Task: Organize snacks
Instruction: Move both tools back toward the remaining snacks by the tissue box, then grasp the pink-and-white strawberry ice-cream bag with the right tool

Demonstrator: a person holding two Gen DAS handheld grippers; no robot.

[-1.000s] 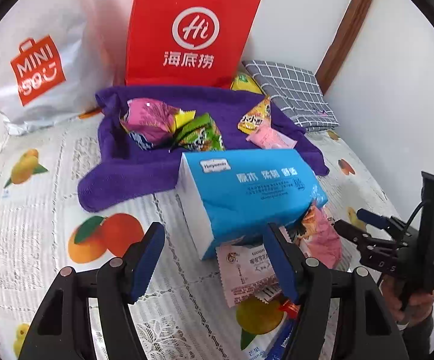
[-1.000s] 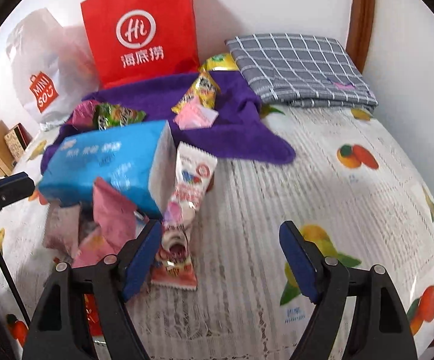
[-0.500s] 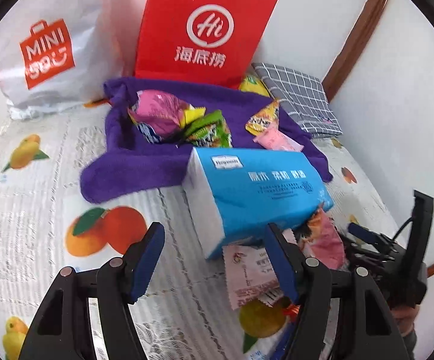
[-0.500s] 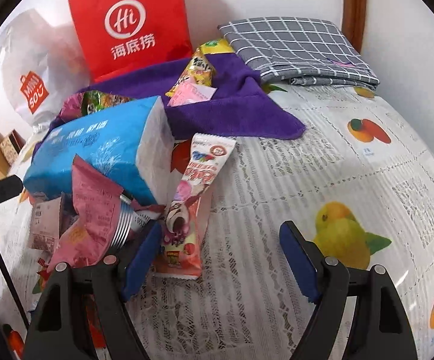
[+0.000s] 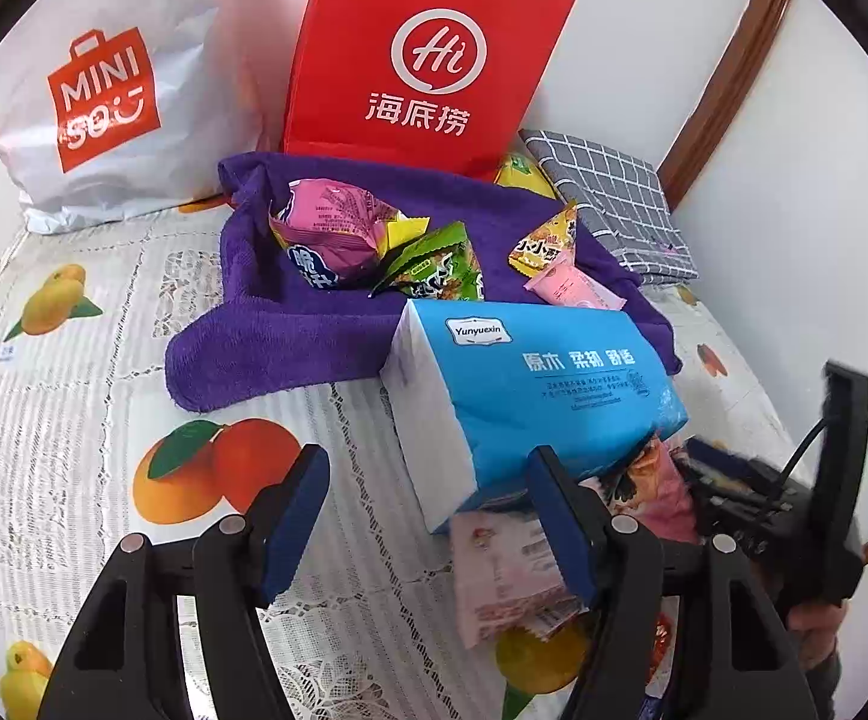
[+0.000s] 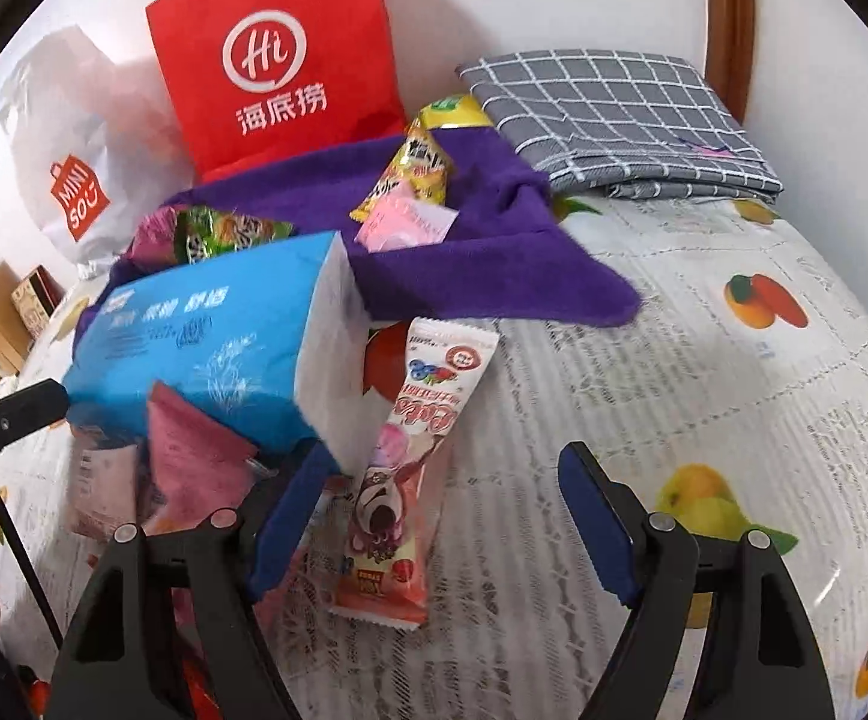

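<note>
the right gripper (image 6: pixel 440 516) has its jaws wide apart around the long pink snack packet (image 6: pixel 410 474), which leans on the blue tissue pack (image 6: pixel 218 348). closing carelessly may also pinch the tissue pack and drag it. the left gripper (image 5: pixel 428 522) is open and empty. free tabletop (image 6: pixel 704 396) lies to the right.

Over the last second I have brought the right gripper (image 6: pixel 443 516) forward and lower toward the snack pile, so the long strawberry snack packet (image 6: pixel 410 468) now lies between its open jaws, with the left pad against the foot of the blue tissue pack (image 6: pixel 212 348). The left gripper (image 5: pixel 428 516) has also advanced on the tissue pack (image 5: pixel 530 384). From the left wrist view, the right gripper (image 5: pixel 734 480) has closed in on the pink wrapper (image 5: pixel 662 498) under the pack's near end.
</note>
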